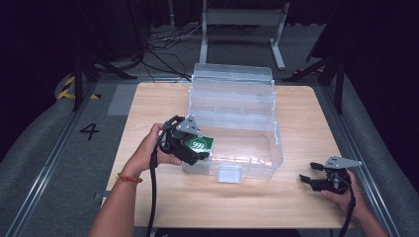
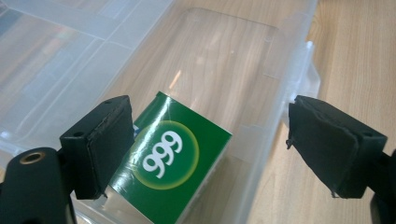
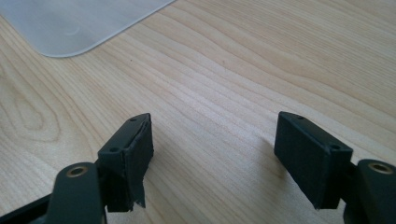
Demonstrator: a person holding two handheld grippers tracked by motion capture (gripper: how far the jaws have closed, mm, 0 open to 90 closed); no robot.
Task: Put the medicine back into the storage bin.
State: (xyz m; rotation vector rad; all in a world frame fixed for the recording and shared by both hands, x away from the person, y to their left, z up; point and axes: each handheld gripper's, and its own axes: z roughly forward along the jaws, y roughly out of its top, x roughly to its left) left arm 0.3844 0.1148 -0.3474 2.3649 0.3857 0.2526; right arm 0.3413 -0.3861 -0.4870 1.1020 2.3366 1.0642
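A green carton (image 1: pixel 199 144) printed with 999 in white leans inside the near-left corner of a clear plastic storage box (image 1: pixel 274 134), whose lid stands open at the back. My left gripper (image 1: pixel 201 149) hovers over that corner, held by a hand. In the left gripper view its jaws stand wide apart, so the left gripper (image 2: pixel 210 126) is open; the carton (image 2: pixel 173 158) lies below them, next to the left jaw, within the box wall (image 2: pixel 289 70). My right gripper (image 1: pixel 307 172) rests open near the table's front right. Bare wood lies between the pads of the right gripper (image 3: pixel 215 128).
The wooden table (image 1: pixel 296 108) has free room to the right and in front of the box. A latch tab (image 1: pixel 230 174) juts from the box's front. A translucent plastic corner (image 3: pixel 70 23) lies ahead of the right gripper. Cables and metal stand legs (image 1: pixel 242 29) lie beyond the table.
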